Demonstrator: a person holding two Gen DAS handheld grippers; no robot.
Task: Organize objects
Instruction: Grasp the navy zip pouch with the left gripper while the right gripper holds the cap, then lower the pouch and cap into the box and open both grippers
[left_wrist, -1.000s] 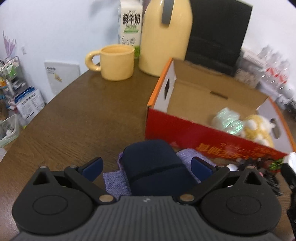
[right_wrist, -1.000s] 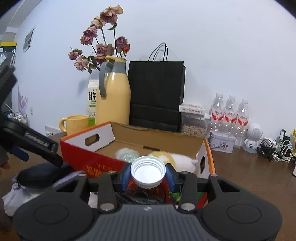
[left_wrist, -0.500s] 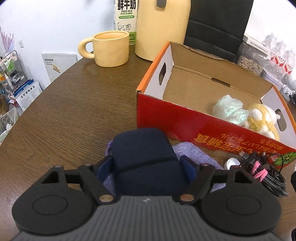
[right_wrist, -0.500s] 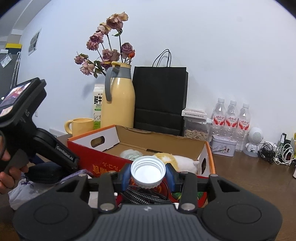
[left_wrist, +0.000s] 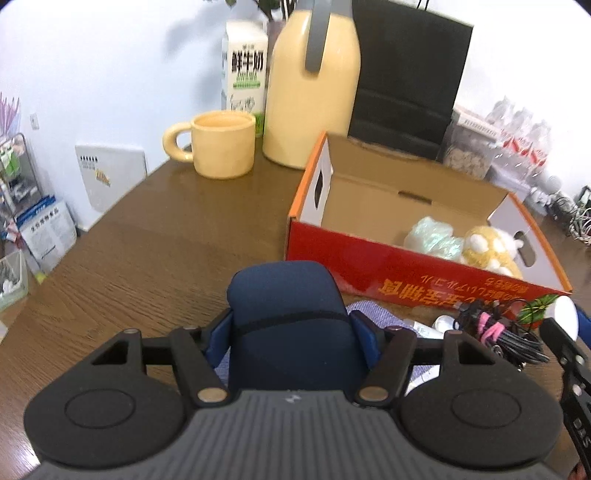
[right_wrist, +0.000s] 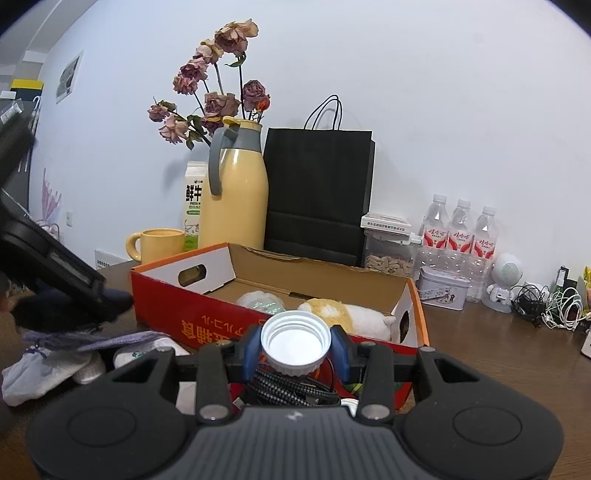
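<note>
Far left in the left wrist view: a white board (left_wrist: 110, 177) leaning on the wall, its small print too blurred to read. Next along, a yellow mug (left_wrist: 221, 144), unmarked. Behind it, a milk carton (left_wrist: 245, 74) printed with three large dark Chinese characters over a green band; smaller lines illegible. Beside that, a plain yellow thermos jug (left_wrist: 312, 96) with grey handle, then a black paper bag (left_wrist: 410, 74), unlabelled. Right of centre on the wooden table (left_wrist: 147, 258), an open red cardboard box (left_wrist: 406, 266) carrying yellow Chinese lettering upside down on its near wall; inside, a pale green crumpled bag (left_wrist: 432, 240) and a yellow plush toy (left_wrist: 487, 247). Against the wall in the right wrist view, three water bottles (right_wrist: 460, 236) with red-and-white labels, writing too small to make out.

Left gripper (left_wrist: 291, 332): closing, blue pads against both flanks of a dark navy case (left_wrist: 288, 317), which sits just in front of the box's near wall, above a purple cloth (left_wrist: 373, 314). Right of that, a bundle of black cable (left_wrist: 506, 332) with pink ties.

Right gripper (right_wrist: 295, 347): narrowed onto a white bottle cap (right_wrist: 295, 341), open side facing the camera, pads pressing its ribbed rim, held in front of the box's near wall.
</note>
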